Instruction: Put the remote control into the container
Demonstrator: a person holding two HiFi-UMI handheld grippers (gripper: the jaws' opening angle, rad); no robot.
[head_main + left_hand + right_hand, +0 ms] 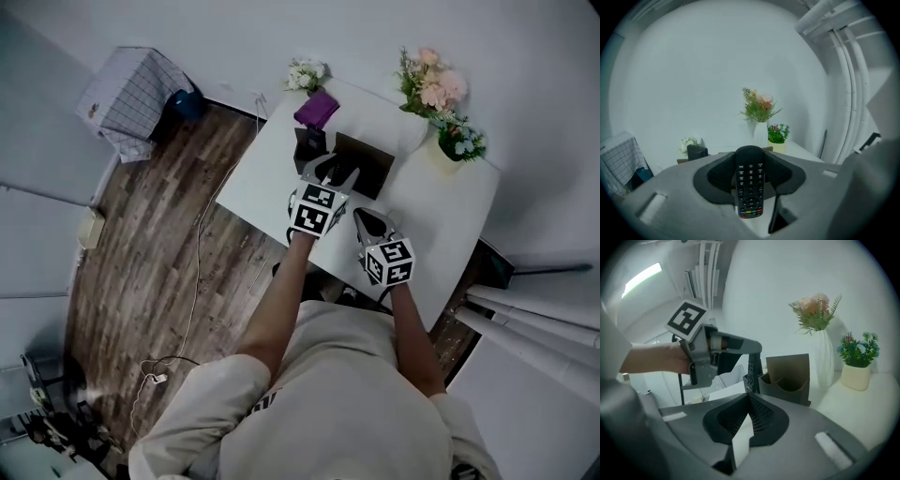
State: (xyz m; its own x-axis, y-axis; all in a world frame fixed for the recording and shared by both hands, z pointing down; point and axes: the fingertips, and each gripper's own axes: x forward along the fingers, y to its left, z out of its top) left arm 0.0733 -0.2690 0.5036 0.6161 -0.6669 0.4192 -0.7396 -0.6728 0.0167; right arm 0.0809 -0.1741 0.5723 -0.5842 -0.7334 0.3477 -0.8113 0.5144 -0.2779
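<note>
White table [450, 216] | L claw [750, 164] grips remote [750, 190] | R claw [750, 397] closed

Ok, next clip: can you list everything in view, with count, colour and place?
remote control: 1, black, between the left gripper's jaws
container: 1, dark brown, mid-table
small box: 1, dark, left of the container
purple item: 1, behind the small box
white flowers: 1 bunch, table's far left corner
pink flowers: 1 bunch, in a white vase
potted plant: 1, green, cream pot, right of the vase
table: 1, white
checked cloth: 1, floor, left
cable: 1, white, wooden floor
left gripper: grey, shut on the remote control
right gripper: grey, shut, empty
</note>
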